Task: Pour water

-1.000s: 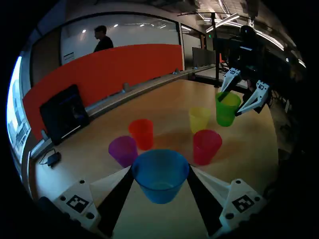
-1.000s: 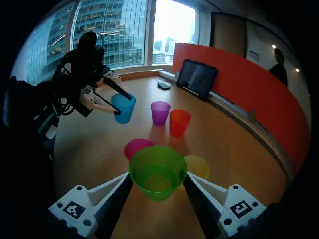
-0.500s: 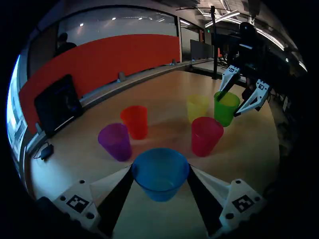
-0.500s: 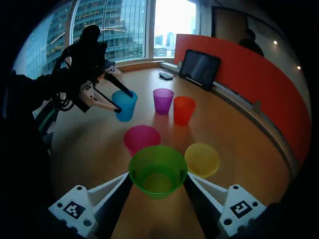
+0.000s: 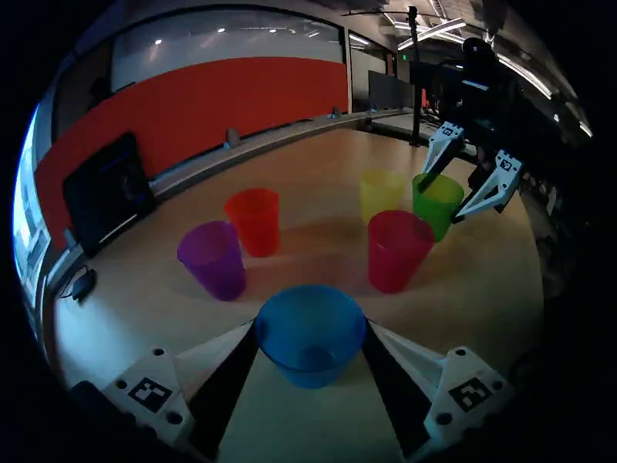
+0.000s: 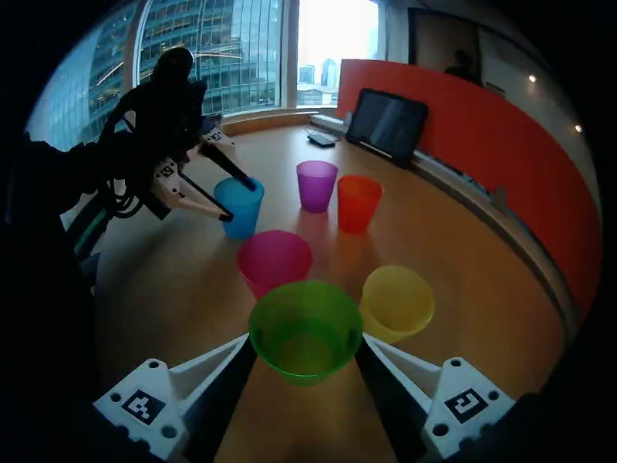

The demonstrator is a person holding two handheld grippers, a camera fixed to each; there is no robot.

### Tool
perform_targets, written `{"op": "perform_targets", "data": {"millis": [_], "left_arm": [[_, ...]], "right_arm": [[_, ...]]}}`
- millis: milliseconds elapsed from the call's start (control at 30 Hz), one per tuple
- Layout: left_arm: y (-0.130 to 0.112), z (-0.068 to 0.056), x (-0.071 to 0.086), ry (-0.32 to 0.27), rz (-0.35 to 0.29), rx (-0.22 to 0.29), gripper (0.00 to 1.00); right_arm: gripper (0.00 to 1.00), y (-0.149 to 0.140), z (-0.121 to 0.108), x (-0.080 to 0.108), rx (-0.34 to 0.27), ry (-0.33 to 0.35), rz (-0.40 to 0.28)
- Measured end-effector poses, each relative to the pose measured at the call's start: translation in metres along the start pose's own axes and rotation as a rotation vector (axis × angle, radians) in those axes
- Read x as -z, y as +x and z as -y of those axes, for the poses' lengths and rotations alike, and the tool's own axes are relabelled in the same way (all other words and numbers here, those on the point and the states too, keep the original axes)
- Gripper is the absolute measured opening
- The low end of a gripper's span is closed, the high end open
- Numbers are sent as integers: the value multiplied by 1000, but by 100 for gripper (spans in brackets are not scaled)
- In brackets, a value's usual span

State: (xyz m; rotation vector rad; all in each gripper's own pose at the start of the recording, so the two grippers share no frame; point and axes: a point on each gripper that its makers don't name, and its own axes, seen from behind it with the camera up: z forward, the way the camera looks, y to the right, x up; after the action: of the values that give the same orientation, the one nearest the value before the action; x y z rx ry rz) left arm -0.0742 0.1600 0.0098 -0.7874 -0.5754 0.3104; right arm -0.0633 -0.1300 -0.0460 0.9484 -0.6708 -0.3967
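Six cups (image 5: 212, 258), two in hand-held grippers (image 5: 310, 333) (image 6: 306, 339)

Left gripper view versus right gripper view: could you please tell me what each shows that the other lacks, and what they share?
Left gripper view: bright ceiling light strips and a dark upright pole. Right gripper view: tall windows facing city towers. Shared: wooden table, orange wall, dark leaning screen, left gripper shut on the blue plastic cup, right gripper shut on the green plastic cup, plus purple cup, orange cup, pink cup and yellow cup.
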Motion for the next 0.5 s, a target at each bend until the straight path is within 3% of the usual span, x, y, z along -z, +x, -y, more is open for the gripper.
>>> {"op": "perform_targets", "data": {"millis": [500], "left_arm": [[-10, 2, -1, 0, 32, -6, 89]], "right_arm": [[89, -5, 1, -6, -1, -1, 9]]}}
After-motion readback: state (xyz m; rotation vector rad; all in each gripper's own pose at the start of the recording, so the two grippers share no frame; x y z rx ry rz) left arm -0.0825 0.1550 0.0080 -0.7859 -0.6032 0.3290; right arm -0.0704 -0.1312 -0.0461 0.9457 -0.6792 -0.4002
